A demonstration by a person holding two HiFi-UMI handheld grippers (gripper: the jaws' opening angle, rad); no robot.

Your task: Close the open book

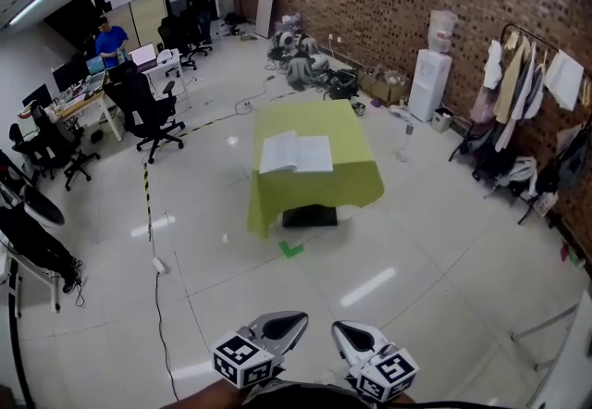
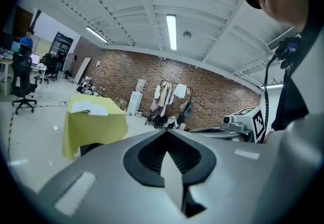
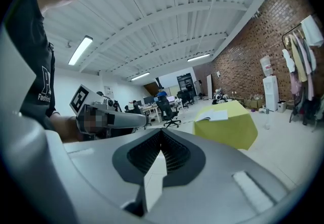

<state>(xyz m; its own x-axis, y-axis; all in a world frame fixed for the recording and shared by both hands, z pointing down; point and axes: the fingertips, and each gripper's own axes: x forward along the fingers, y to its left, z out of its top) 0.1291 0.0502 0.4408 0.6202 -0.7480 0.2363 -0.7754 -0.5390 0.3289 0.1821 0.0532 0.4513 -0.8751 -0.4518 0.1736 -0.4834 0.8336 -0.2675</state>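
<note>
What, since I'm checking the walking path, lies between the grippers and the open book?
Head view: bare floor, one green tape mark, then the table's cloth under the open book.

Office: desks, monitors, swivel chairs.

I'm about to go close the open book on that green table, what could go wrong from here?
One: the cable trails left of your path; drifting that way could trip you. Two: the tablecloth hangs loose, so pushing the book may drag the cloth and shift it. Three: the left gripper and right gripper are both shut; closed fingers might crease pages.
</note>
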